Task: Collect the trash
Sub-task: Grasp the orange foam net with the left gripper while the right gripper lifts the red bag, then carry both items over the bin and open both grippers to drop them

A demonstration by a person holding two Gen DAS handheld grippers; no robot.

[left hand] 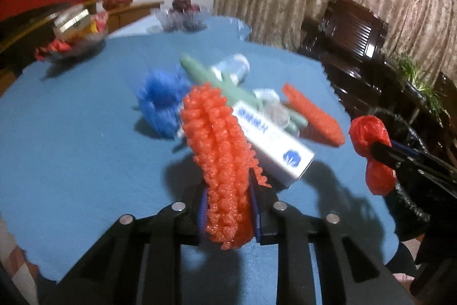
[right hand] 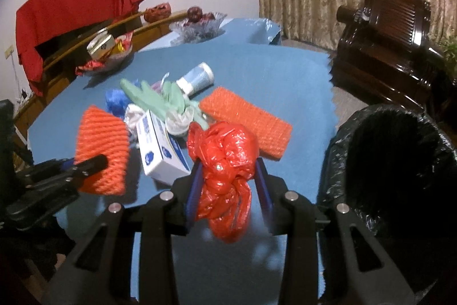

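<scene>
Above the near edge of the blue-covered table [right hand: 285,70], the left gripper [left hand: 227,207] clamps both fingers on an orange foam net [left hand: 217,150], lifted clear of the cloth. The right gripper [right hand: 228,190] pinches a crumpled red plastic bag [right hand: 225,159] beside the black-lined bin [right hand: 337,150] off the table's right edge.

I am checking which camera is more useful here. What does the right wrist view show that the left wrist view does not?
Only the right wrist view shows the open mouth of the black-lined trash bin, beside the table, and the left gripper from outside, shut on the orange foam net.

Only the left wrist view shows the right gripper from outside, shut on the red plastic bag.

Both show the blue table, the white box, the green gloves, the second orange net and the fruit bowl.
</scene>
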